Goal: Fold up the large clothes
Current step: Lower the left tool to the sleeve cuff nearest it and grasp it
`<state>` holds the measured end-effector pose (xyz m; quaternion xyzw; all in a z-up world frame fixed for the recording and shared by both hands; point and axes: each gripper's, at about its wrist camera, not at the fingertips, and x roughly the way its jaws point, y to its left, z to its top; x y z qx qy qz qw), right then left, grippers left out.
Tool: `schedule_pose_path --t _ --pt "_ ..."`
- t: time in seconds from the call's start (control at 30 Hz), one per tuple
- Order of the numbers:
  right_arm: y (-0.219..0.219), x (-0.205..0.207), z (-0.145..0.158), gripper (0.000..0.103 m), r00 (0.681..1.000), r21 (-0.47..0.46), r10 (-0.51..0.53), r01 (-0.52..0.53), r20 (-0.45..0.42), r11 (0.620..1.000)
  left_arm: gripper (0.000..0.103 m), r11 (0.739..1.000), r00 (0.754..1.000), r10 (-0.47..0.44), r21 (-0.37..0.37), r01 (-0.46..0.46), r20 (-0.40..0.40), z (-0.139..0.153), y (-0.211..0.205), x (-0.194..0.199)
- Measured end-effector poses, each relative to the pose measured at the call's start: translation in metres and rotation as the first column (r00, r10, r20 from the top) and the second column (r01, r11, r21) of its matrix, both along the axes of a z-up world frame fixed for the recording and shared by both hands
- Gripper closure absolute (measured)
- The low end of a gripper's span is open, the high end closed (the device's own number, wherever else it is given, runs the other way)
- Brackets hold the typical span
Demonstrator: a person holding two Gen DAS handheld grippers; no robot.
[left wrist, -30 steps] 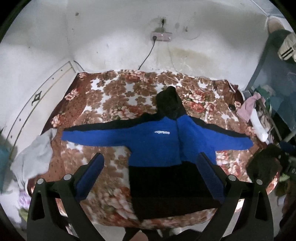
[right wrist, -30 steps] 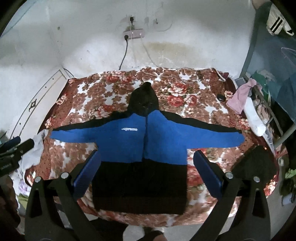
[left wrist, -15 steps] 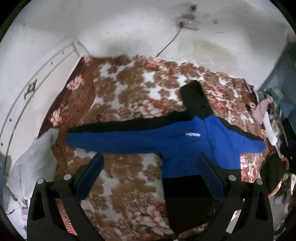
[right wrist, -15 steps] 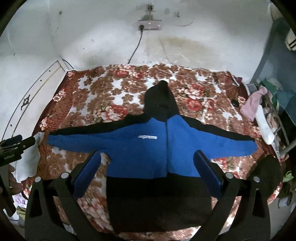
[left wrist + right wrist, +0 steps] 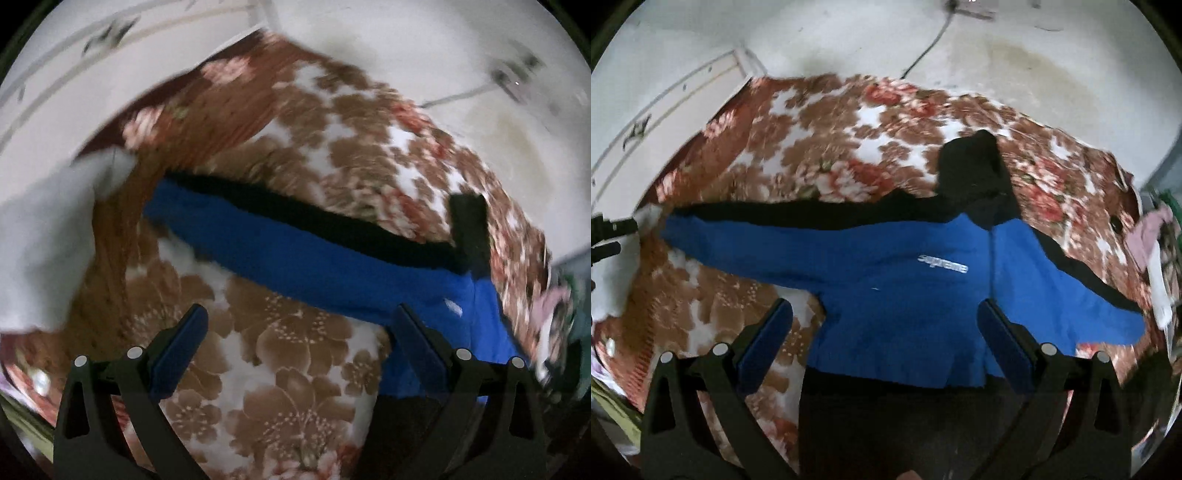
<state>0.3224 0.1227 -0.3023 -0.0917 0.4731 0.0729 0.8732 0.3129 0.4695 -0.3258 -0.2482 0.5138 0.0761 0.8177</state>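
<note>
Left wrist view, blurred with motion: left gripper (image 5: 299,325) wide apart, nothing between the blue pads, hovering above the floral blanket (image 5: 280,387) just short of the jacket's sleeve (image 5: 295,258). Blue-and-black hooded jacket (image 5: 461,302) lying flat on that blanket, sleeve stretched out toward the left of frame, black strip along its upper edge, cuff ending near a pale grey cloth (image 5: 40,251) bunched at the blanket's edge. Black hood (image 5: 467,221) up at the right. White wall (image 5: 406,55) behind, socket and cable smeared beyond reading.

Right wrist view, sharper: right gripper (image 5: 884,321) also spread wide and empty, poised over the jacket's (image 5: 905,314) torso, near where blue meets the black lower band (image 5: 905,424). Jacket face up on the blanket (image 5: 812,155), both sleeves out to the sides, hood (image 5: 975,166) pointing toward the far wall, white lettering (image 5: 943,263) on the chest. Far left edge, a dark piece of the other gripper poking in by the left cuff. Pink and white clothing (image 5: 1148,243) heaped at the right edge, off the bed.
</note>
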Motion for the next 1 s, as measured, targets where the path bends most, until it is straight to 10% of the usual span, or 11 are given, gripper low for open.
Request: schedule_pose_path --t 0.53,0.83,1.0 --pt "0.094 0.045 -0.176 0.005 0.985 -0.092 0.17 -0.173 -0.043 0.981 0.005 0.999 0.996 0.024 0.029 -0.027 0.087 -0.151 0.09 0.034" --pt "0.129 0.045 -0.216 0.005 0.953 -0.215 0.303 -0.297 -0.004 0.93 0.007 0.966 0.968 0.215 -0.174 -0.191 0.13 -0.195 0.164 0.056" --pt "0.142 0.038 -0.226 0.005 0.932 -0.219 0.361 -0.352 0.004 0.91 0.054 0.959 0.964 0.235 -0.19 -0.209 0.123 -0.203 0.183 0.07"
